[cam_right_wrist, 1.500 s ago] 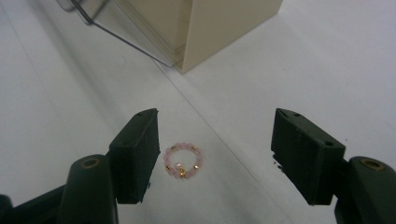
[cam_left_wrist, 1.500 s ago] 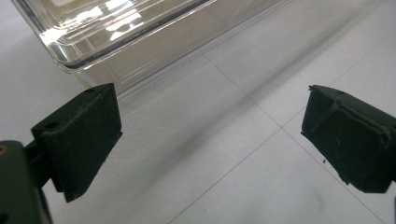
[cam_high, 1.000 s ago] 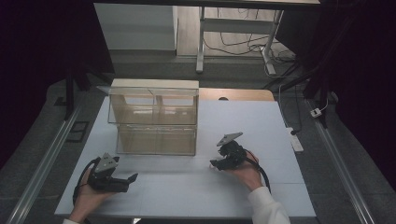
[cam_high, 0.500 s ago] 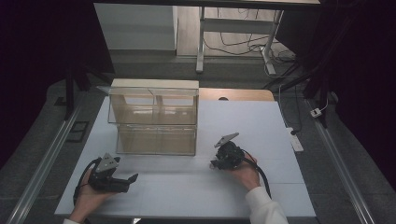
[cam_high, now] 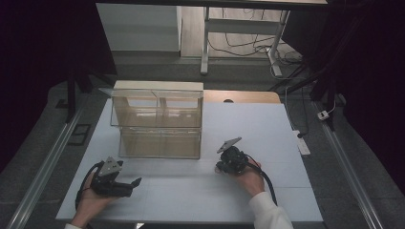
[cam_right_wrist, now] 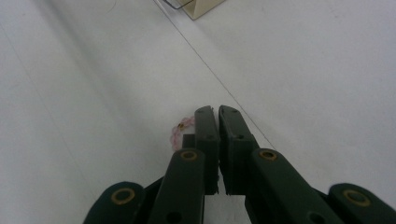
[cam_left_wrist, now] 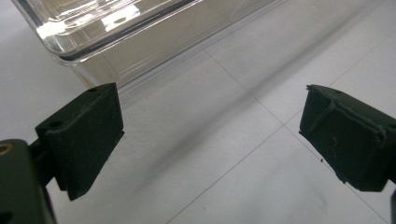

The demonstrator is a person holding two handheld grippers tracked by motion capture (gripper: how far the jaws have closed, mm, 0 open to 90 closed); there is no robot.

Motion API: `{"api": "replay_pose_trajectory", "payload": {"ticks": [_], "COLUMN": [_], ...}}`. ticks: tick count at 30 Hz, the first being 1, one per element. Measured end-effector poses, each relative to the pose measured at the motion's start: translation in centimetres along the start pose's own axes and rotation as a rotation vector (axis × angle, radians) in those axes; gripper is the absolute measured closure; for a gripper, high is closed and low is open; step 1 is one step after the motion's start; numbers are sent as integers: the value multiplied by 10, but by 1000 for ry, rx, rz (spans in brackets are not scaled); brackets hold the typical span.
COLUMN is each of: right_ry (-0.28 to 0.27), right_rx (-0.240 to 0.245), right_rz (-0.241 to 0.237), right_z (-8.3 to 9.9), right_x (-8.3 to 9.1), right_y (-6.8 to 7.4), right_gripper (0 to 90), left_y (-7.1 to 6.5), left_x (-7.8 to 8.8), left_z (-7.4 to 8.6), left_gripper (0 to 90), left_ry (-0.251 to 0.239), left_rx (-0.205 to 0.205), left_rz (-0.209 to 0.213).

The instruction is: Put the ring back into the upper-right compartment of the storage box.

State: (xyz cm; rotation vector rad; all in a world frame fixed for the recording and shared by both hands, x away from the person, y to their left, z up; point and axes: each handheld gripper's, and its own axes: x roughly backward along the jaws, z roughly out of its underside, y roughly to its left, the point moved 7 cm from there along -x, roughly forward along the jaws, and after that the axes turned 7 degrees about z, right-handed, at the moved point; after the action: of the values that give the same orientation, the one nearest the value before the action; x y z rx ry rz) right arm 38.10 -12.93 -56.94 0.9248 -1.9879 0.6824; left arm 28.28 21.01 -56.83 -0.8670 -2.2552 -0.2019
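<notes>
A white table carries a clear plastic organiser box at its far left, with dark floor around. The right gripper rests low on the tabletop, its jaws having just closed, a small pink thing just beside them; whether it is pinched I cannot tell. The left gripper lies near the box, jaws wide apart and empty.

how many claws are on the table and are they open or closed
2. The left claw sits near the table's front left, jaws wide apart, nothing between them. The right claw is front right, just closed, with a small pink thing at its tips.
</notes>
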Motion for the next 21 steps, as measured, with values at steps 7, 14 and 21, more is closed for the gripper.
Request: {"api": "replay_pose_trajectory", "payload": {"ticks": [7,14,21], "right_ry": [-34,-78,-112], "right_rx": [-1,-10,-16], "right_rz": [4,-3,-3], "right_z": [-2,-5,-7], "right_x": [4,14,22], "right_y": [0,-2,-1], "right_gripper": [869,872,872], "left_y": [0,1,2], "left_x": [0,0,0], "left_z": [0,1,1], "left_gripper": [62,62,63], "left_ry": [-2,0,3], "left_rx": [2,5,7], "left_rz": [2,1,-2]}}
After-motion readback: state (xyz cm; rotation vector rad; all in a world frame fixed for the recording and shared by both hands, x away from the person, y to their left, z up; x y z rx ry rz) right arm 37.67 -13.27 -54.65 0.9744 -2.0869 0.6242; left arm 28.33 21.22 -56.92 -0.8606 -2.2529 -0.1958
